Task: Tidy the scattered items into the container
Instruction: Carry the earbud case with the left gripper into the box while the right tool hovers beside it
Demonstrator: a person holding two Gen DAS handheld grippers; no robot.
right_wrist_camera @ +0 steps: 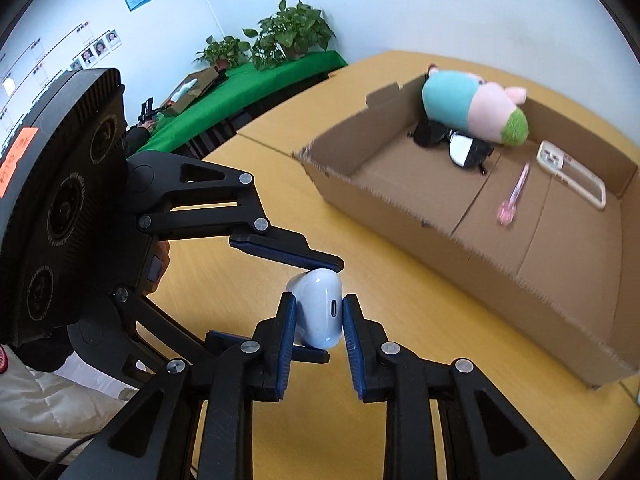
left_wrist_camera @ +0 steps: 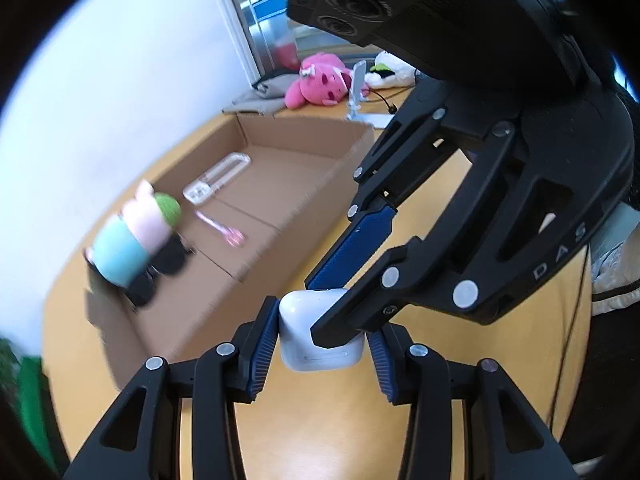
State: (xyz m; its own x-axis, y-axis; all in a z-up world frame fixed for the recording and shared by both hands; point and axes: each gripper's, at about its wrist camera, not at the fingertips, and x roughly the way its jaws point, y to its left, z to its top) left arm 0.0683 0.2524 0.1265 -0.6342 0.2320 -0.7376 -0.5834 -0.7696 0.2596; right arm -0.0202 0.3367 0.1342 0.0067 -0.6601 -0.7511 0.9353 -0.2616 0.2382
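A white earbud case (left_wrist_camera: 320,336) (right_wrist_camera: 318,308) sits between both pairs of fingers, just above the yellow table (left_wrist_camera: 320,432). My left gripper (left_wrist_camera: 322,340) has its left pad on the case and a small gap on the right. My right gripper (right_wrist_camera: 319,322) is shut on the case from its two sides; in the left wrist view it (left_wrist_camera: 332,308) comes in from the upper right. The cardboard box (left_wrist_camera: 224,292) (right_wrist_camera: 500,276) lies beyond, holding a plush toy (right_wrist_camera: 476,108), black sunglasses (right_wrist_camera: 456,144), a pink pen (right_wrist_camera: 514,196) and a clear phone case (right_wrist_camera: 572,172).
A pink plush (left_wrist_camera: 318,82) and a white plush (left_wrist_camera: 390,70) lie at the table's far end. A green-covered table (right_wrist_camera: 248,88) with potted plants (right_wrist_camera: 292,36) stands by the wall. A cable (left_wrist_camera: 572,320) runs along the table's right edge.
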